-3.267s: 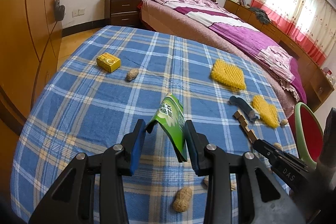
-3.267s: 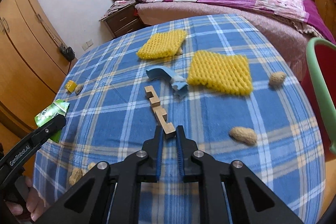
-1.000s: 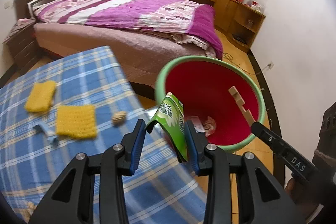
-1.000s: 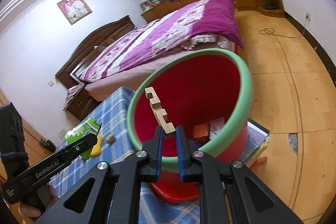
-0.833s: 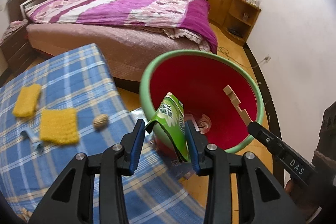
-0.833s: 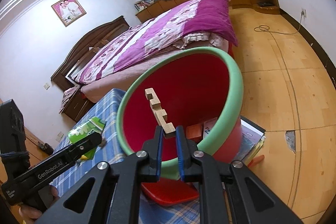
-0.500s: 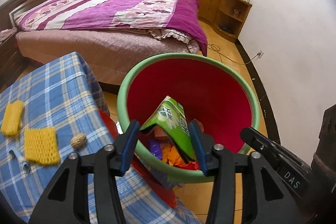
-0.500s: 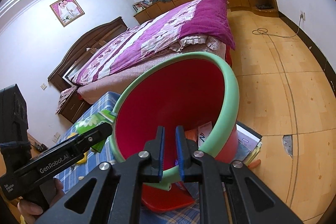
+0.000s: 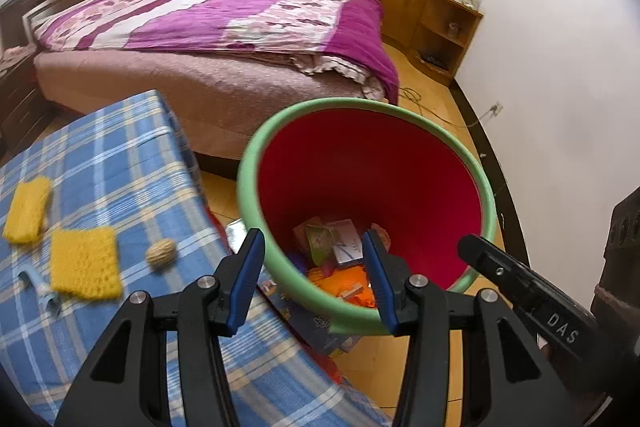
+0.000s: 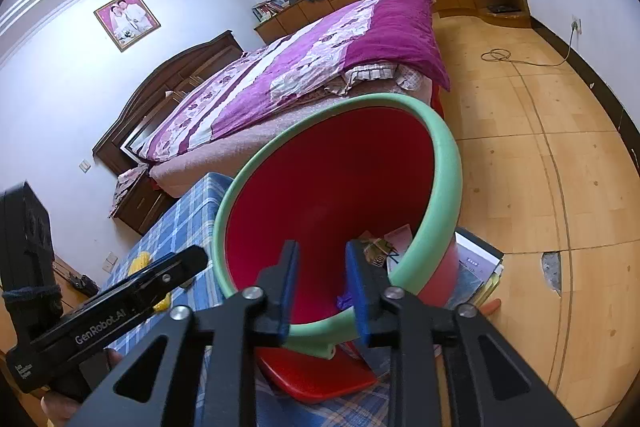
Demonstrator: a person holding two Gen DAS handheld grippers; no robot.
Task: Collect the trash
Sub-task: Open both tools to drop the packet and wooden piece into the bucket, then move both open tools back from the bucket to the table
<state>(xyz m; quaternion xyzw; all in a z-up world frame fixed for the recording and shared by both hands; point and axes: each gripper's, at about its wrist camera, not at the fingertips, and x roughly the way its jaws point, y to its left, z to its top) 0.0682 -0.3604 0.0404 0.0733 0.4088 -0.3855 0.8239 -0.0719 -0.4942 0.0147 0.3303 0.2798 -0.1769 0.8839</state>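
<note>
Red inside, the green-rimmed bin [image 9: 280,131] already holds wrappers. The left gripper [image 9: 312,273] is open and empty; the right gripper [image 10: 322,289] is opening, nothing between its fingers. Next, clear the rim cleanly, then fetch the 2 yellow nets [image 9: 86,261] and walnut [image 9: 161,253] from the tabletop [image 9: 120,155].

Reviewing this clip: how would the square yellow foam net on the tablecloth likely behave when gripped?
The yellow foam net looks like open mesh lying flat, so it probably flops and squashes between pads. It seems very light for its size. Its textured surface suggests little slipping, though a push across the plaid tablecloth may drag it rather than slide it cleanly.
</note>
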